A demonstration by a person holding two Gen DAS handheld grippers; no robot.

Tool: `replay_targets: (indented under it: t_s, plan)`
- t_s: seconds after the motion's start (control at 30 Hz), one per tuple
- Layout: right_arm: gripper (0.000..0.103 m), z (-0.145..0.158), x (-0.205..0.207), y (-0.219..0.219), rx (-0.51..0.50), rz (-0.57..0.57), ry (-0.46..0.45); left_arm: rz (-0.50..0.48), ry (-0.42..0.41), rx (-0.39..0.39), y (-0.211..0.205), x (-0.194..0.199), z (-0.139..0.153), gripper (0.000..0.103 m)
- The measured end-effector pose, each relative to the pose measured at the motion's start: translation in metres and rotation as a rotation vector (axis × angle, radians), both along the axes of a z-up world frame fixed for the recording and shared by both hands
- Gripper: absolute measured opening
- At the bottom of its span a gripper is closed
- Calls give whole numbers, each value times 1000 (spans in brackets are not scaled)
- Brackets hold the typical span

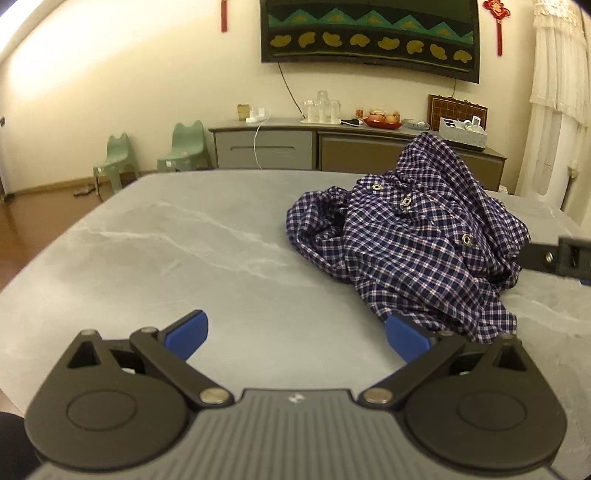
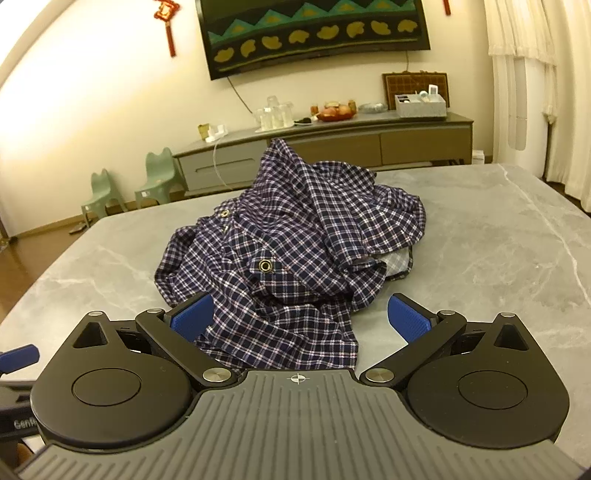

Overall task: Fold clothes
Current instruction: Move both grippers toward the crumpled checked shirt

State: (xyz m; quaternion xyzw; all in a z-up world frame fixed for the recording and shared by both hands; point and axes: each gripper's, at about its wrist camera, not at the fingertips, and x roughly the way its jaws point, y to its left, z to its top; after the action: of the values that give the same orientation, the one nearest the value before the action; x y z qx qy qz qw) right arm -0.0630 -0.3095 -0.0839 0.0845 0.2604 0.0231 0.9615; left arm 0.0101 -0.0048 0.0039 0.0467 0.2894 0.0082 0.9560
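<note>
Spreading wide over bare stone, the left gripper [image 1: 297, 334] is seen with its blue-padded black fingers [image 1: 188, 332] far apart and nothing held between them; its right pad lies just beside the near hem of the crumpled navy-and-white checked cotton shirt [image 1: 410, 240]. The right gripper [image 2: 301, 315] is likewise fully parted, with the shirt's near hem [image 2: 280, 332] lying loosely between the fingers but not pinched.

In the left wrist view the shirt is found at about 2 o'clock from the gripper; in the right wrist view it is straight ahead at 12 o'clock. It is heaped rather than laid flat, so no clear front can be told. In the right wrist view its long axis is seen to run from 7 o'clock to 1 o'clock, with a peak of cloth raised at the far end. A row of metal snap studs [image 2: 265, 265] is exposed along one edge.

The garment is carried by a grey marble-patterned table [image 1: 166, 240]. Beyond it, at 12 o'clock, a low grey sideboard [image 1: 266, 144] is set against a cream wall under a dark wall-mounted screen [image 1: 369, 33]. Two pale green plastic chairs [image 1: 184, 147] are placed at 10 o'clock, and a white curtain [image 1: 557, 92] is hung at 2 o'clock.
</note>
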Motion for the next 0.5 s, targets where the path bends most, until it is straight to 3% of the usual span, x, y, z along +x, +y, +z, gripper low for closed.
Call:
replay_targets:
  t_s: [0.2, 0.37, 0.5]
  plan:
    - [101, -1, 1, -7, -18, -24, 17, -44, 78, -7, -11, 23, 9, 103]
    - [101, -6, 4, -8, -59, -50, 32, -92, 120, 53, -24, 50, 12, 103]
    - [101, -10, 5, -9, -76, -75, 38, -124, 159, 16, -24, 63, 4, 103]
